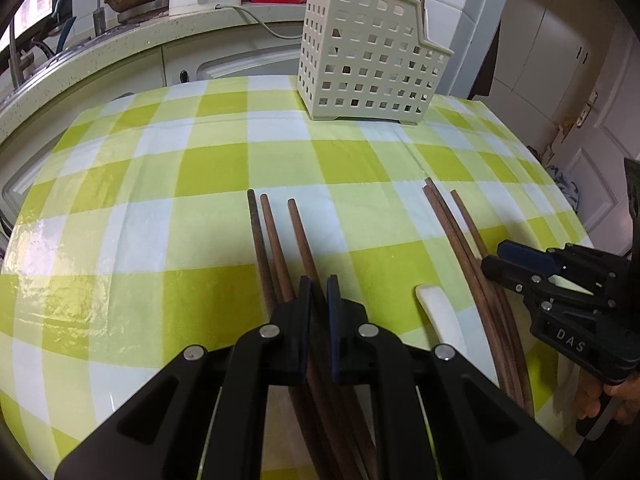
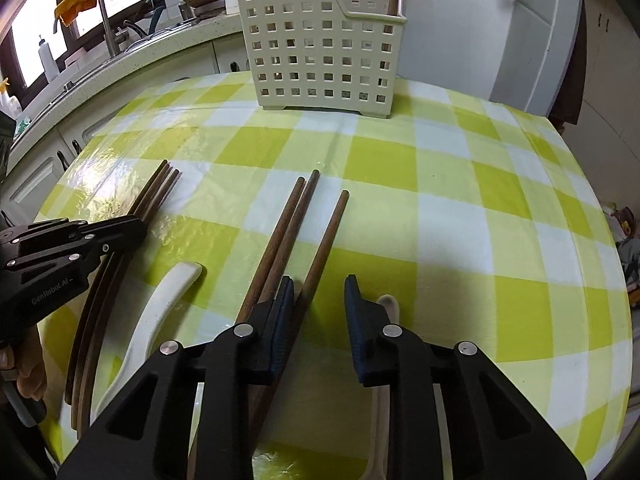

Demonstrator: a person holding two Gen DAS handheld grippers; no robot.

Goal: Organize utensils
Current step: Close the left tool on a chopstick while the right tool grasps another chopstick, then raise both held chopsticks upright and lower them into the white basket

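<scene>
Setting: a table covered with a yellow-green and white checked cloth [image 1: 224,168], in a kitchen; a counter [image 1: 80,60] runs behind it in the upper left of both views.

Basket: a cream plastic utensil basket [image 1: 368,56] with square holes stands upright at the far edge of the cloth, top centre of both views. A brown stick stands in its right-hand corner, rising above the rim.

Left gripper: the left gripper [image 1: 319,300] fills the bottom centre of the left wrist view. Its two fingers are clenched nearly together on a brown chopstick, one of three left chopsticks [image 1: 276,236] whose ends fan out above the fingertips towards the middle of the frame.

Right gripper: the right gripper [image 2: 320,296] fills the bottom centre of the right wrist view. A gap shows between its fingers. One of the three right chopsticks [image 2: 304,220] runs inside that gap, against the left finger; the right finger is clear of it, so nothing is grasped.

Spoons: a white spoon [image 2: 160,304] lies on the cloth between the two bundles, at lower left of the right wrist view. The handle of a second white spoon [image 2: 390,304] pokes out just behind the right gripper's right finger.

Person: part of a hand [image 1: 616,404] holds the right gripper at the lower right edge of the left wrist view.
</scene>
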